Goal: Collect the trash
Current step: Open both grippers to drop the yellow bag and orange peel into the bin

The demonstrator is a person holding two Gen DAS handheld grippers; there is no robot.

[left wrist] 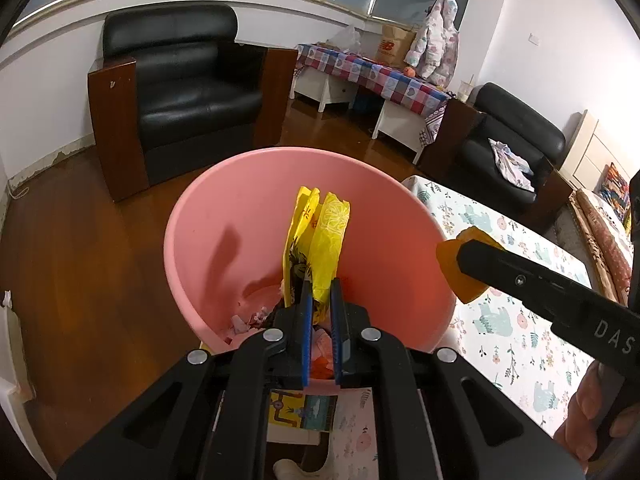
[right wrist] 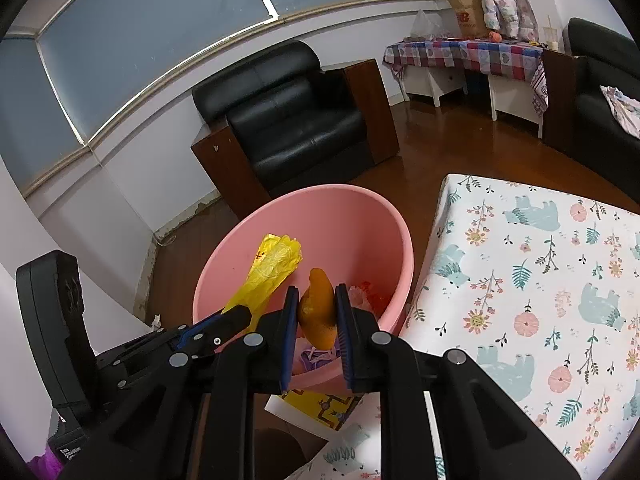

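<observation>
While both claws hang over the pink bin, each one holds a piece of trash. The left gripper is squeezed tight on a yellow plastic bag. The bag sticks up above the inside of the bin. The right gripper pinches an orange peel between its blue pads. The peel is above the bin's near side. Down in the bottom of the bin lie pink and red scraps. The bin stands on the brown wood floor, right beside a table with a bear and flower cloth. A black armchair sits behind the bin, by the wall.
</observation>
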